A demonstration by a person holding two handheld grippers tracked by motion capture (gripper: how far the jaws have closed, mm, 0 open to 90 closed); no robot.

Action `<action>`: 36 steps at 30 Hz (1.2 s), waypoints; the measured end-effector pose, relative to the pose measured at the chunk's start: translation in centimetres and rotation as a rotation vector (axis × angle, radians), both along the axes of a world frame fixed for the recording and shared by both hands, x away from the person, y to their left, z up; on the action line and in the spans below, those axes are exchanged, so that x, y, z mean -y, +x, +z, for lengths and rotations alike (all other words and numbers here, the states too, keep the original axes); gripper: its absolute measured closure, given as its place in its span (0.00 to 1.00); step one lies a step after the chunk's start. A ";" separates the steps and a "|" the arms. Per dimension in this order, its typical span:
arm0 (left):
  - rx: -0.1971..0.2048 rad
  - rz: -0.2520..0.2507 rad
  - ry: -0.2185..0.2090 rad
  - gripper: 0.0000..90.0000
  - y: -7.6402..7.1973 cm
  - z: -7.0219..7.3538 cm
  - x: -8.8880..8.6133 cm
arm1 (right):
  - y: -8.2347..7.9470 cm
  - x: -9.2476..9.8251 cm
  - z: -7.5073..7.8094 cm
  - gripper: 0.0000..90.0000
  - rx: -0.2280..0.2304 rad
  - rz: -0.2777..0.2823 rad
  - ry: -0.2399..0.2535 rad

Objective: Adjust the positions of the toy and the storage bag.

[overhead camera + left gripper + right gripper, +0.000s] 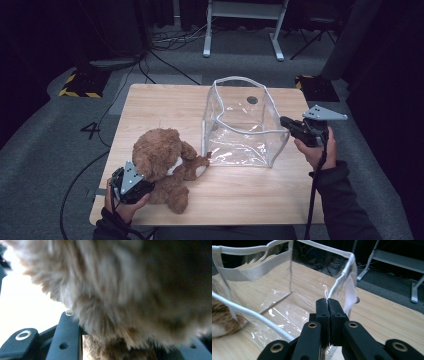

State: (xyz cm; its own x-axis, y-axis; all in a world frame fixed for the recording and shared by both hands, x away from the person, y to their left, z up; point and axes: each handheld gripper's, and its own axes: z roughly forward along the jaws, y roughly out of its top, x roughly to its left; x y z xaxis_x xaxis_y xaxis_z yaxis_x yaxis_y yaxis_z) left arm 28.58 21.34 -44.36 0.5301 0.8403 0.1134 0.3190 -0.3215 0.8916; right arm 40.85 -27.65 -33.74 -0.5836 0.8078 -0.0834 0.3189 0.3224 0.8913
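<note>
Right hand-held gripper [327,301] pinched only the thin wall of the clear plastic white-trimmed bag [240,125], left hand-held gripper [131,186] clamped the brown plush teddy bear [162,162]; the film could have slipped or collapsed when loading.

1. The teddy bear [162,160] is covered in reddish-brown plush, with paler cream patches at the chest and paw.
2. The bag [243,122] is made of clear plastic, edged in white piping and white webbing.
3. The table [160,107] is finished in light wood grain.
4. Both grippers, left gripper [131,184] and right gripper [289,123], are black, topped by grey plates.
5. Yellow-and-black hazard stripes are seen on the floor marker [79,92].
</note>
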 end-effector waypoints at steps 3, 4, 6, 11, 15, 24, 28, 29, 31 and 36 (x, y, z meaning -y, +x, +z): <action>0.002 0.005 0.003 0.65 0.7 0.0 0.1 | -0.9 0.9 0.0 0.98 0.000 0.007 -0.003; 0.003 0.006 -0.005 0.65 0.9 0.0 0.2 | -1.2 1.2 0.0 0.98 0.003 0.011 -0.006; 0.003 0.007 -0.013 0.65 1.2 -0.1 0.3 | -1.5 1.5 0.0 0.98 0.000 0.017 0.000; -0.003 0.009 -0.042 0.65 2.8 0.0 1.0 | -2.7 2.5 0.0 0.98 0.003 0.032 0.001; 0.000 -0.002 -0.031 0.65 3.7 0.1 1.7 | -3.0 3.3 -0.1 0.95 0.004 0.050 0.022; -0.005 -0.004 -0.025 0.65 4.6 0.2 2.0 | -4.2 5.2 -0.3 0.64 0.071 0.084 0.084; 0.002 -0.011 -0.035 0.65 5.4 0.1 2.4 | -5.4 6.2 0.1 0.54 0.108 0.097 0.116; 0.002 -0.013 -0.032 0.65 5.5 0.1 2.5 | -5.5 6.3 0.1 0.52 0.115 0.106 0.112; 0.004 -0.016 -0.030 0.65 5.8 0.1 2.7 | -5.8 6.8 -0.1 0.43 0.120 0.096 0.095; -0.003 -0.035 -0.033 0.66 6.4 0.1 3.1 | -5.7 8.4 -1.0 0.31 0.129 0.041 0.100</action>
